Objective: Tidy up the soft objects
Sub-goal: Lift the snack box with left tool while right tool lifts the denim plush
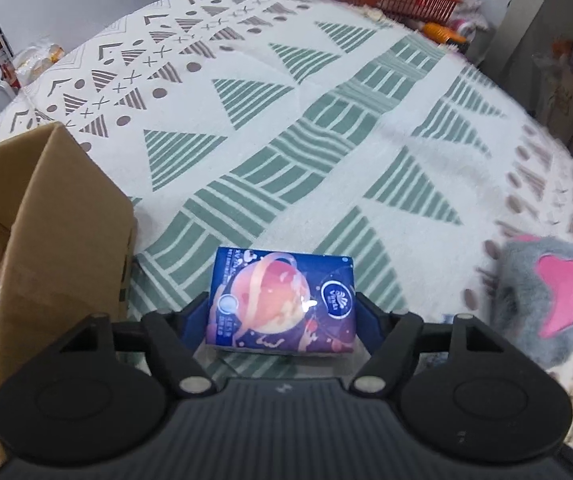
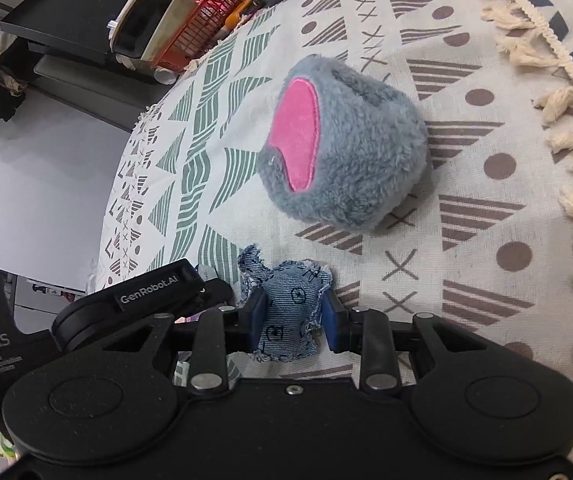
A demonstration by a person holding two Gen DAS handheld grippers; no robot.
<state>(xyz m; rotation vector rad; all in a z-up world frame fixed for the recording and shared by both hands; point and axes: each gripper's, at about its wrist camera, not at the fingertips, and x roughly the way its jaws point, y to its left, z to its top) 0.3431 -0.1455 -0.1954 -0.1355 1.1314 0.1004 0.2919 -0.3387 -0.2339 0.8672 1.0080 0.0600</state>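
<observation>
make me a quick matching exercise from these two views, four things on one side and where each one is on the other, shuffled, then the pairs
Things:
1. tissue pack
2. denim pouch
3. grey plush
4. cardboard box

Places:
A. lying free on the patterned cloth
B. between the right claw's fingers
C. at the cloth's left edge, flap up
D. between the left claw's fingers

Pairs: 1-D, 2-B, 3-A, 4-C

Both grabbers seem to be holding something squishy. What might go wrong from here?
The denim toy is pinched only around its middle by the right gripper, so it might slip free. The tissue pack in the left gripper may catch the cardboard box wall nearby.
</observation>
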